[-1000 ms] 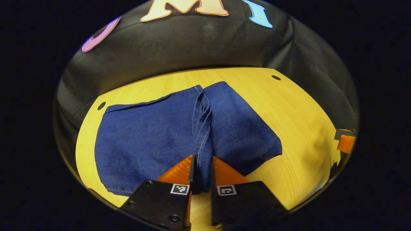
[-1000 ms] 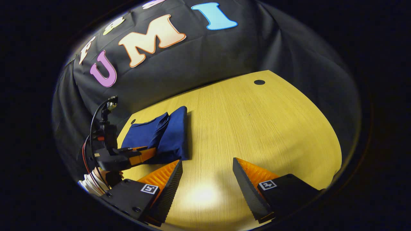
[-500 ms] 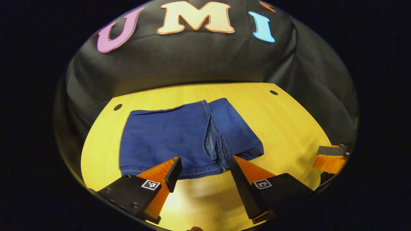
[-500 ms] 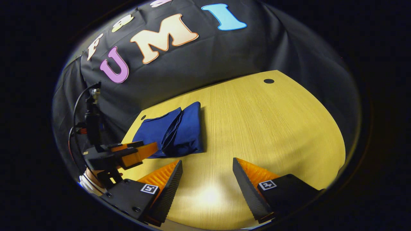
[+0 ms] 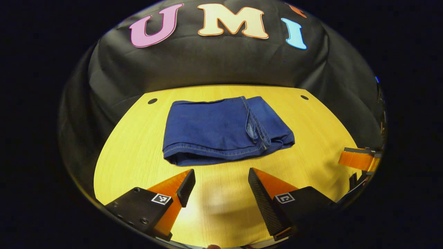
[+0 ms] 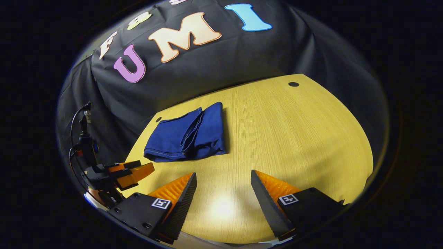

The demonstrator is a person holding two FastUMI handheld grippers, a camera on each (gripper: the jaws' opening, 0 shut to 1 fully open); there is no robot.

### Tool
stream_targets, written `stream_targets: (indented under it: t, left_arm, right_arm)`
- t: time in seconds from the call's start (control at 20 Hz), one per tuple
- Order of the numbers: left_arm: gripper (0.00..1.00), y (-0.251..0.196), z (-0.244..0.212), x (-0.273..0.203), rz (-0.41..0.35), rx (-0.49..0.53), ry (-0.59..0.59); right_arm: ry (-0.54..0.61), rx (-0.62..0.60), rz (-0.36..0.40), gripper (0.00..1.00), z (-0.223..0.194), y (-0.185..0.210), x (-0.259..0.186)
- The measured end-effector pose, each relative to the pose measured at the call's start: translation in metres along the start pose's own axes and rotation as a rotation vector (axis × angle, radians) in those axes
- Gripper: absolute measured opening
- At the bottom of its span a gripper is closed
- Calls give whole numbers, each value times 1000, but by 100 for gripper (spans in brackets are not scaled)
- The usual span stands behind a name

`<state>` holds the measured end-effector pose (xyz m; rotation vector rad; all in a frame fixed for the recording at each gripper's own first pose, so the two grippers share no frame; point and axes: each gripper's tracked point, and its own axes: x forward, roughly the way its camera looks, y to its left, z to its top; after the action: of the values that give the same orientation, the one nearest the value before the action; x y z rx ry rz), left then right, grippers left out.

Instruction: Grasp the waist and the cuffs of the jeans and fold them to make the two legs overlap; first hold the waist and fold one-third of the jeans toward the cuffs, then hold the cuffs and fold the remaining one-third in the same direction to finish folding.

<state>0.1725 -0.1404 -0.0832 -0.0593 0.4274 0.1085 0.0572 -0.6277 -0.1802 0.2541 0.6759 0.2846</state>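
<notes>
The jeans [image 5: 225, 129] lie folded, their inner layers hidden under the top one. The right hand-held gripper [image 5: 360, 159] is cut off at the left gripper view's edge, jaws unreadable there.

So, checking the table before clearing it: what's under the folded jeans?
The jeans lie directly on the wooden table. Its surface beneath them is covered, so anything there cannot be seen.
</notes>
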Motion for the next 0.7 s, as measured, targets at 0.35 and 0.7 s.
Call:
stream_targets:
  t: [0.35, 0.7]
  left_arm:
    - [93, 7, 6, -1, 18, 16, -10]
    - [93, 0, 5, -7, -22, 20, -25]
  right_arm:
    - [-40, 11, -18, 97, 12, -9, -9]
    - [-79, 28, -49, 97, 14, -11, -24]
